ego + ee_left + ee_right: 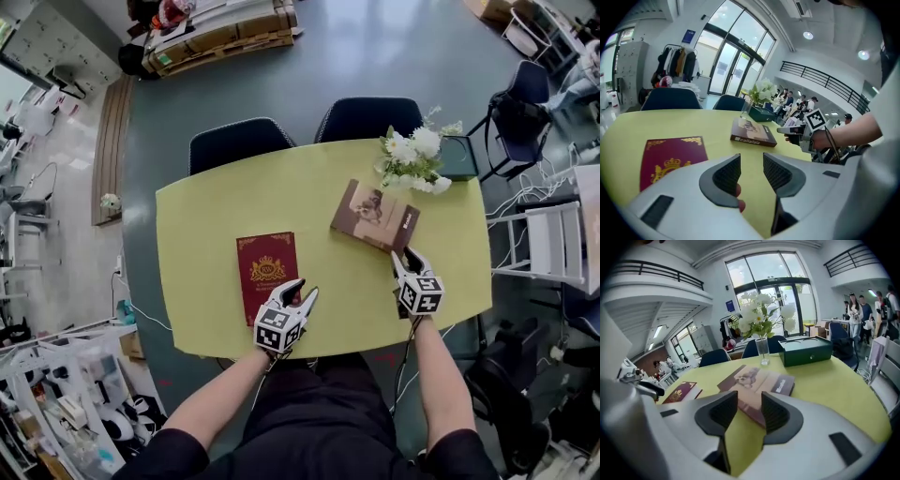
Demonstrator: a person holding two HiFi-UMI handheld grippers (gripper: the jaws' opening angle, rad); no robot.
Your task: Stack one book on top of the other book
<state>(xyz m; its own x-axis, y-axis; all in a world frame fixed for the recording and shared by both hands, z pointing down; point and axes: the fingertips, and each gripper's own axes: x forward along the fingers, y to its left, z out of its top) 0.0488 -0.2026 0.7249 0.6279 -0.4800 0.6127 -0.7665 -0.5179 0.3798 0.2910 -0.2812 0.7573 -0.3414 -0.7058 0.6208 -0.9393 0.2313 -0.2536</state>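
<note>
Both stand part-open and empty — left gripper [302, 292] by the near right corner of the dark red gold-crested book [266, 270], right gripper [406, 256] just near of the brown picture-cover book [374, 215], farther right. A shallow corner pinch could let it slip.

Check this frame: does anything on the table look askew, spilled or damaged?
Nothing spilled or damaged. Only the brown book sits askew, turned at an angle to the edge of the yellow table beside the upright vase of flowers, while the red book lies roughly square. Both lie flat, apart, not yet stacked.
</note>
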